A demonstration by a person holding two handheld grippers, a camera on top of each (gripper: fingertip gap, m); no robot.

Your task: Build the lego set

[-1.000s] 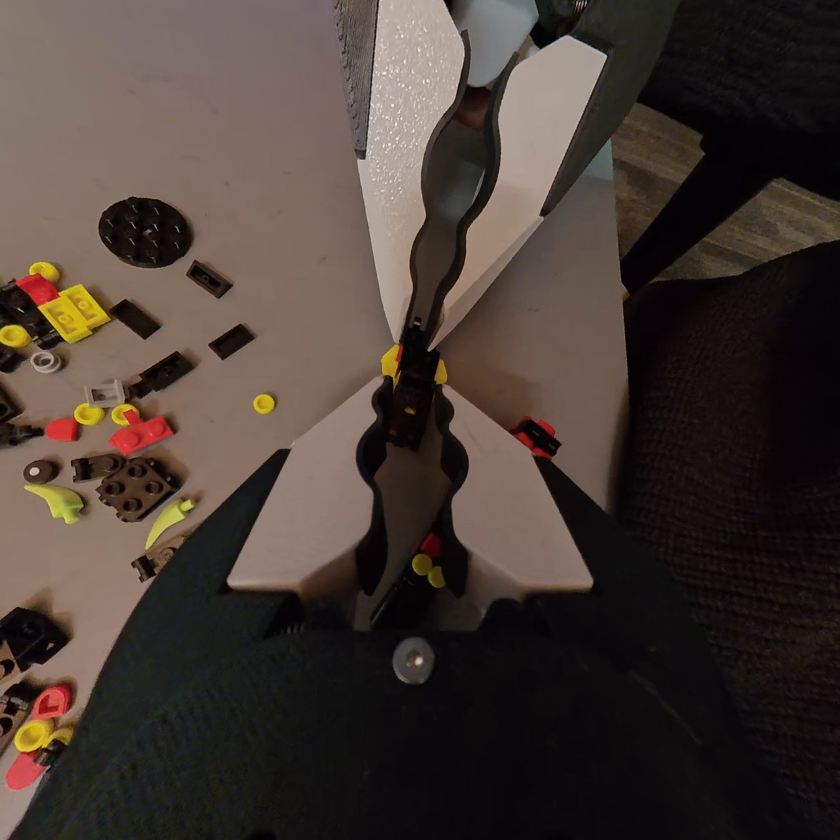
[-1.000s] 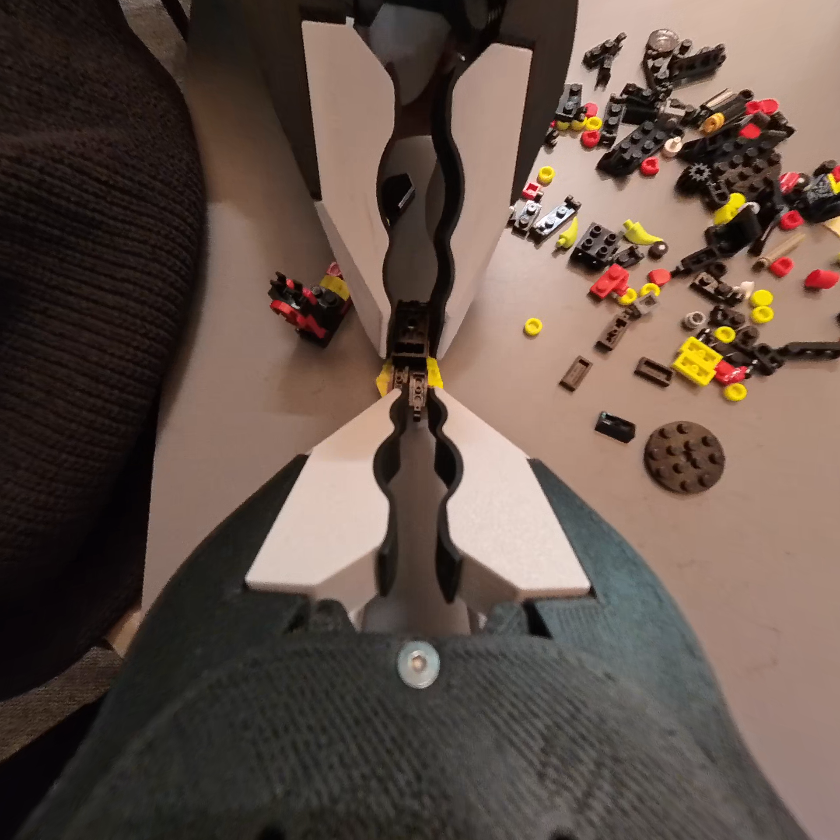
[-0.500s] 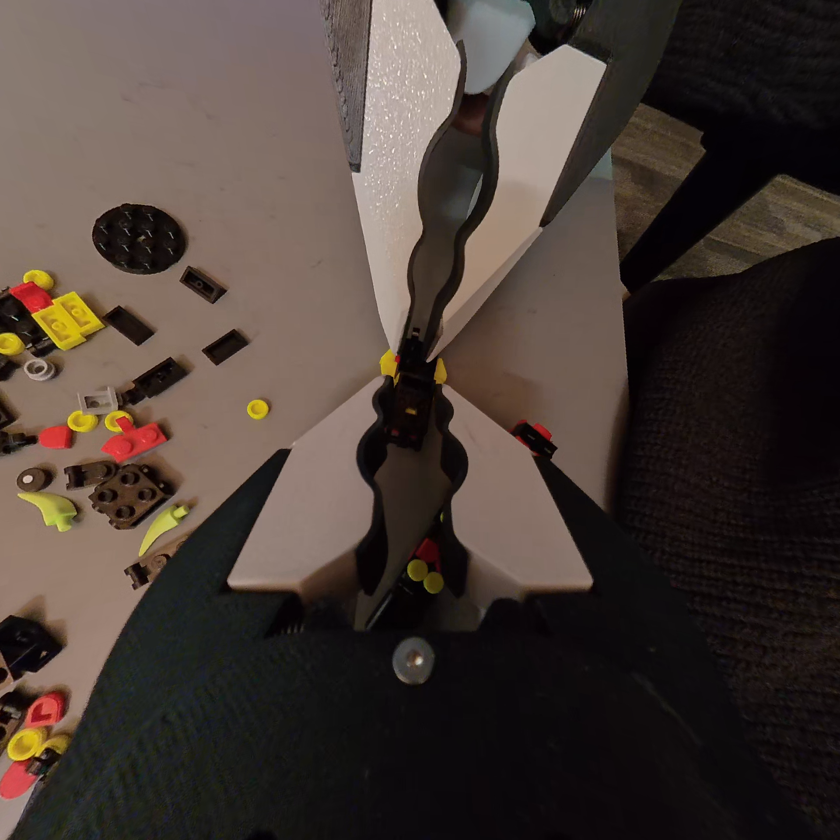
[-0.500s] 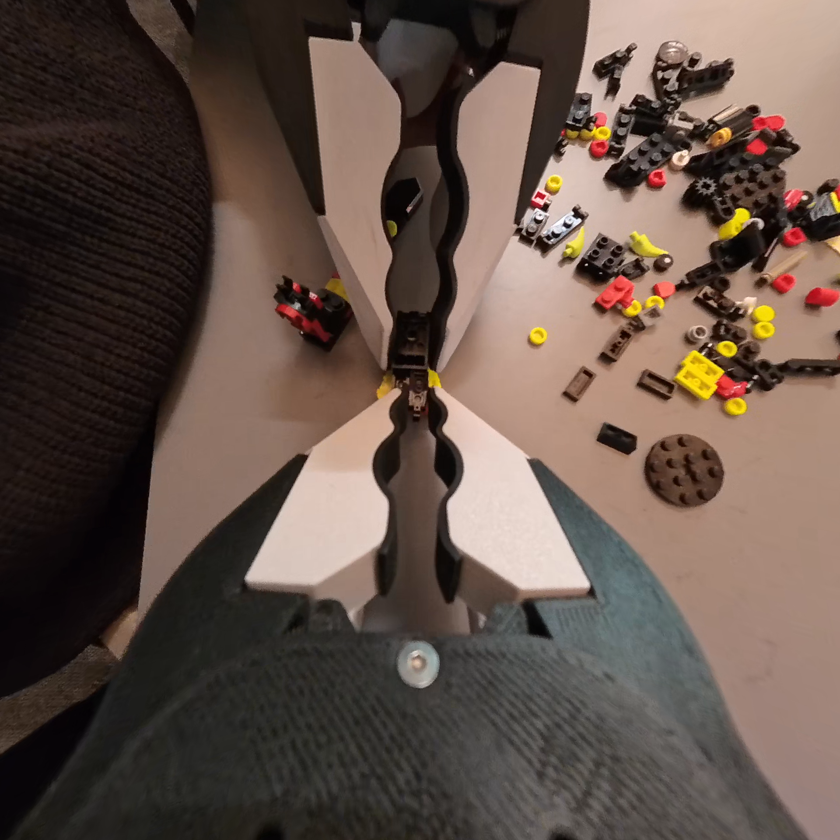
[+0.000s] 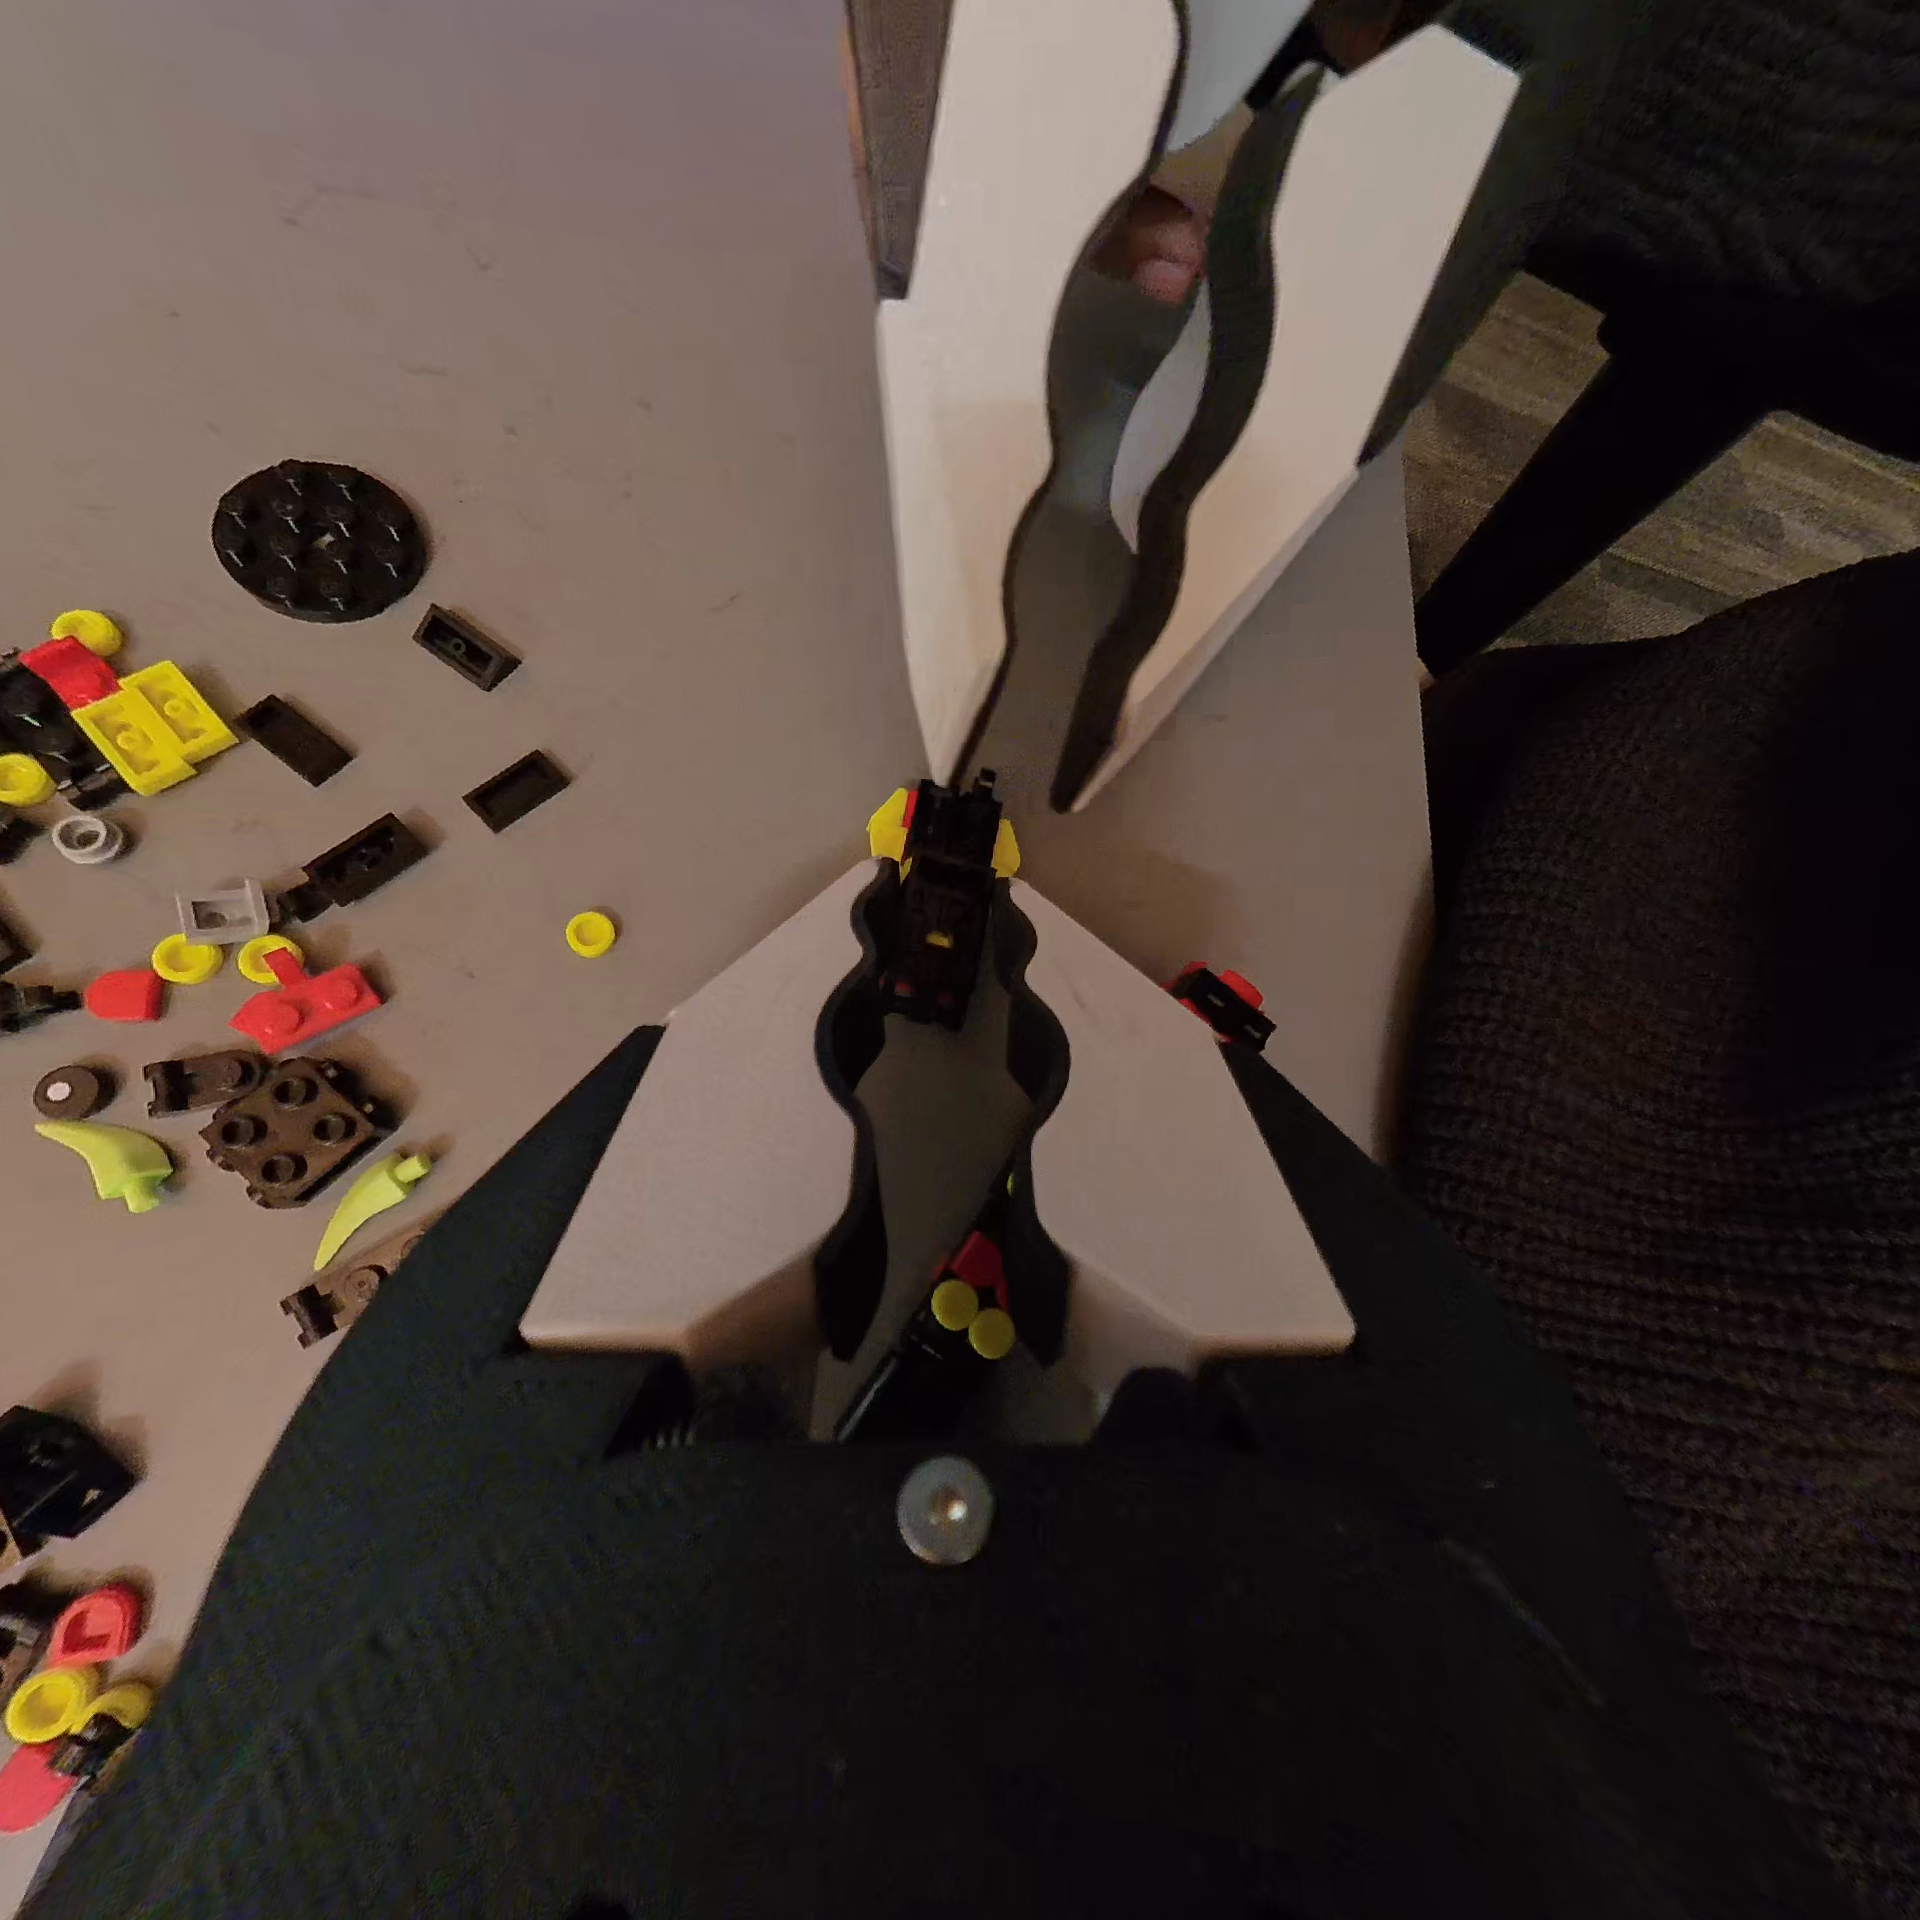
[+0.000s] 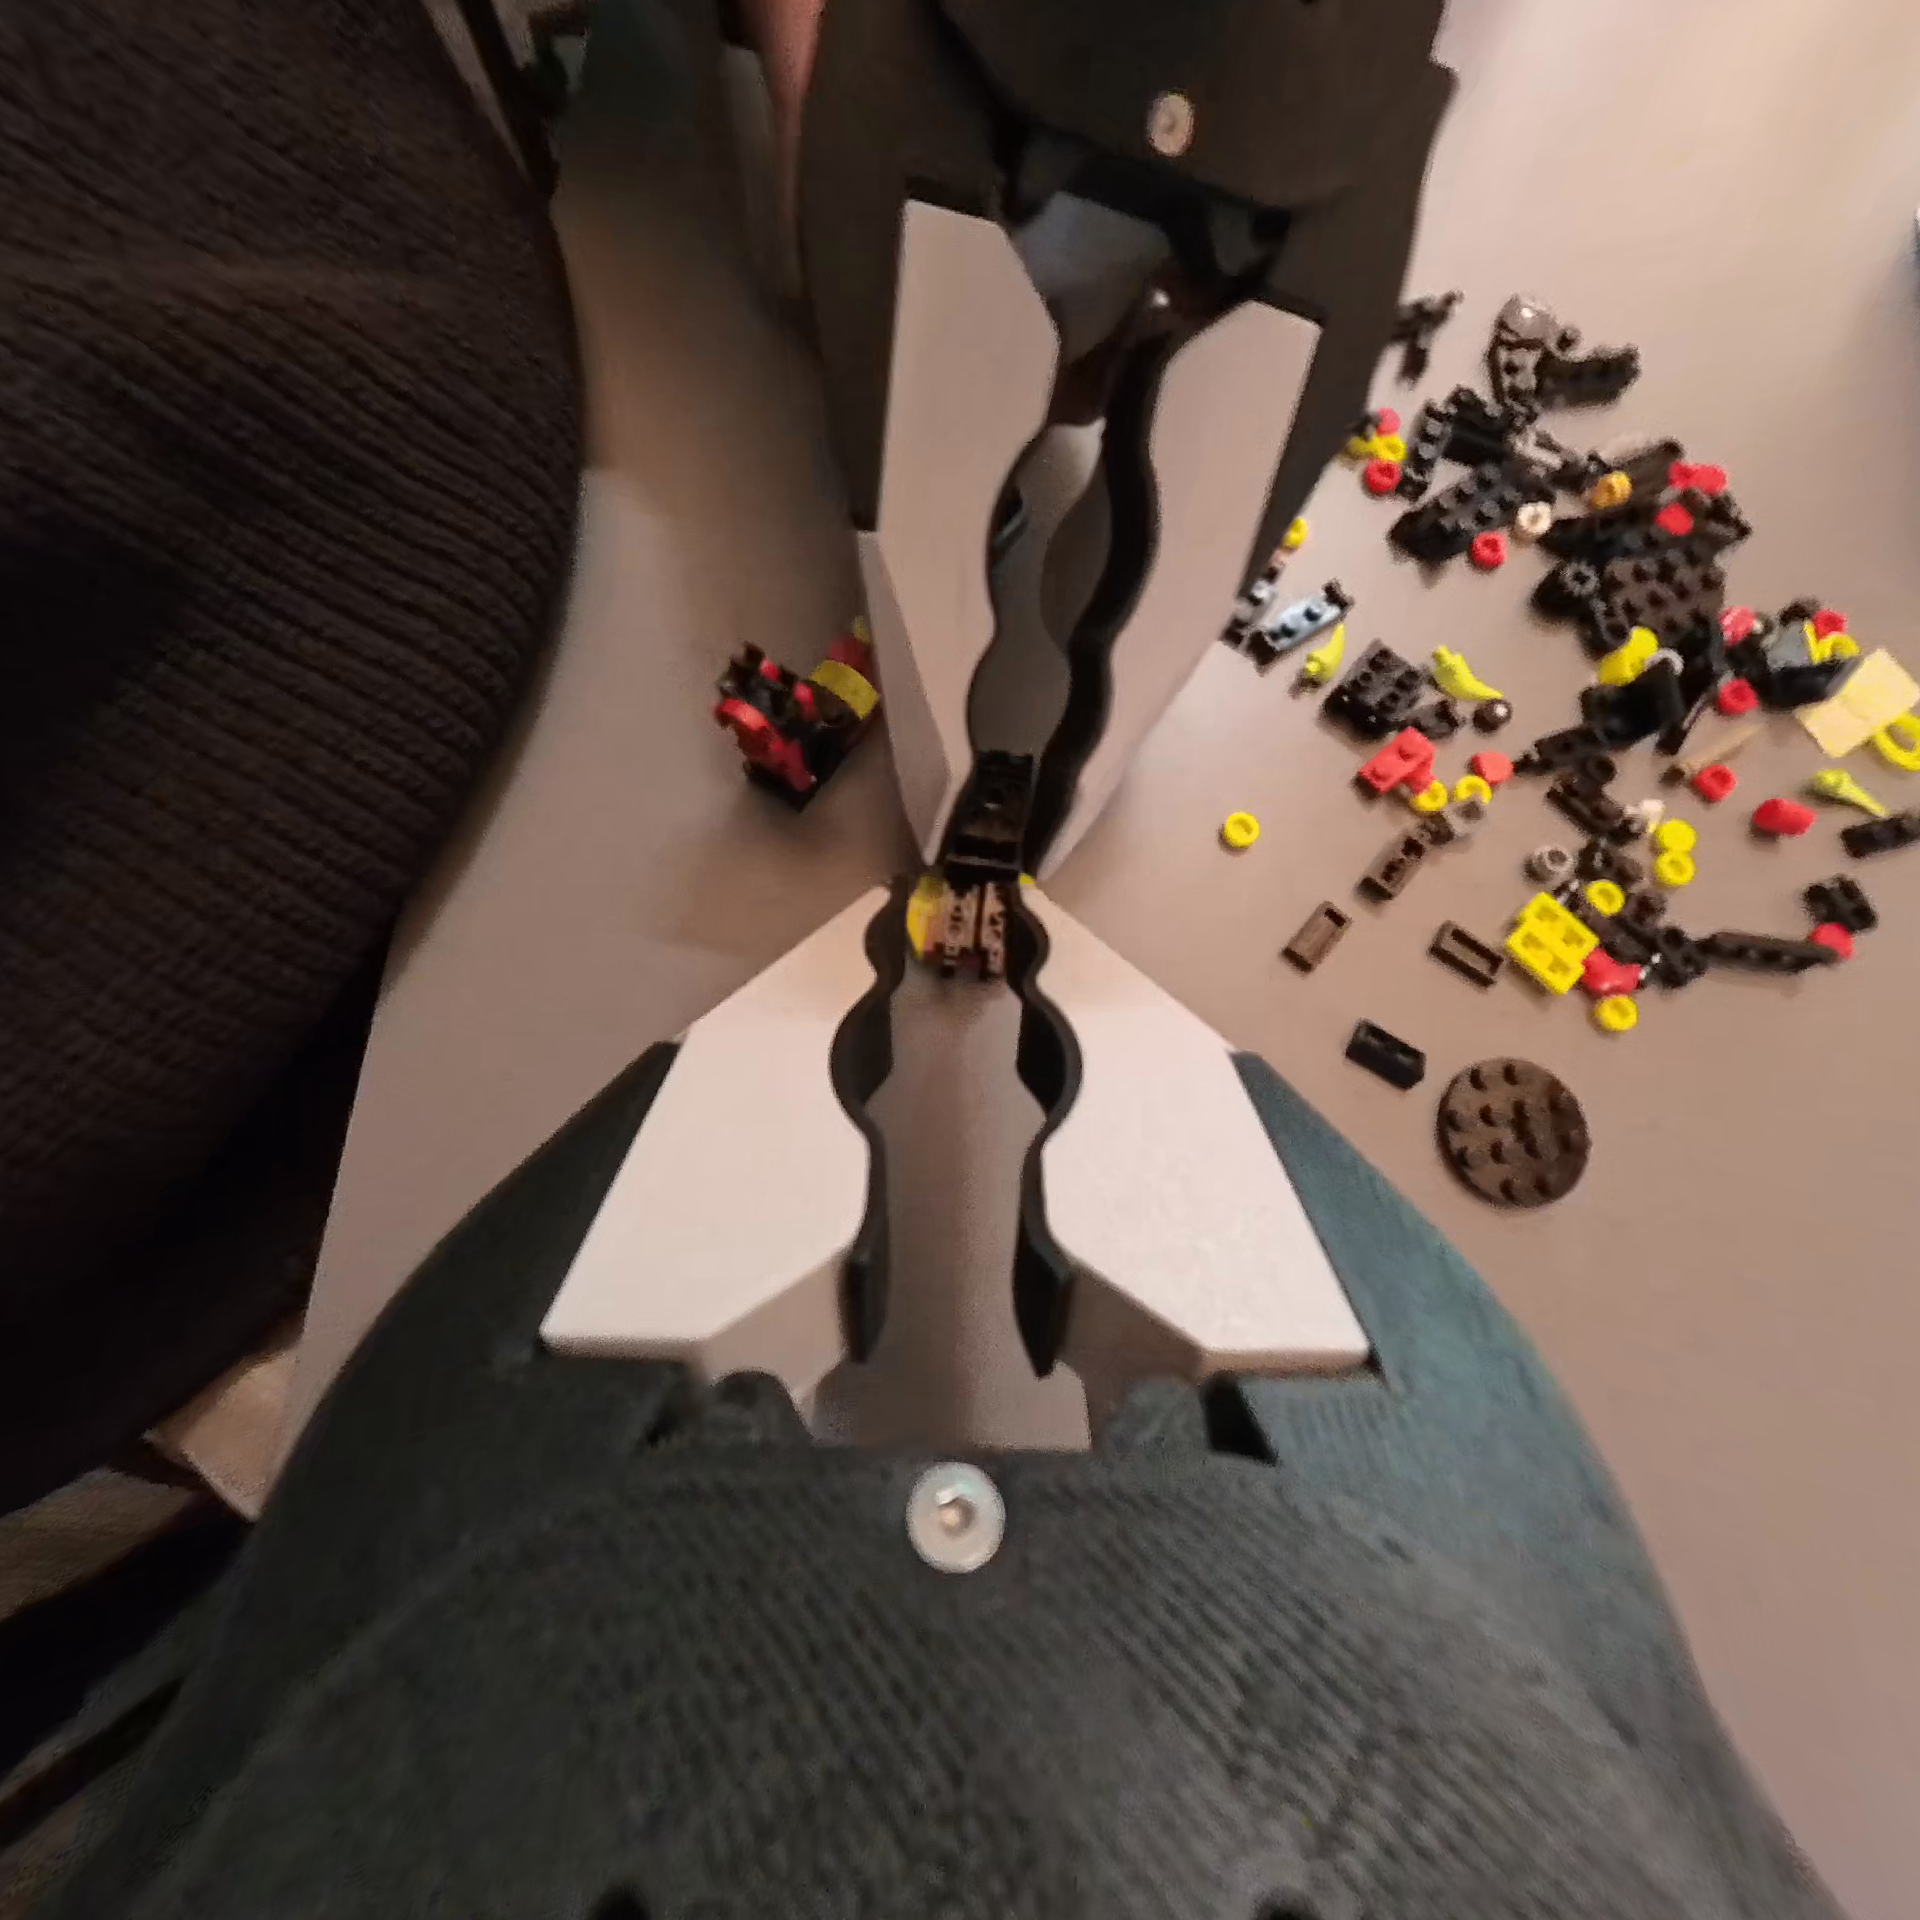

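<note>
Left tongs (image 5: 940, 883) clamp black-yellow assembly (image 5: 940, 914) (right tongs (image 6: 961, 935) agape).

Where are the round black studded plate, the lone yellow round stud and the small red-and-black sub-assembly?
Round black studded plate (image 5: 321, 540), left wrist view, centre.
Lone yellow round stud (image 5: 590, 932), left wrist view, top.
Small red-and-black sub-assembly (image 6: 792, 715), right wrist view, middle.

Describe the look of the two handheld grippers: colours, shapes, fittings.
Both match. The left gripper and right gripper each have a black, rough-textured body with a silver screw at its centre, and two white wedge-shaped fingers lined with black wavy-edged pads. No cables or markings show.
</note>
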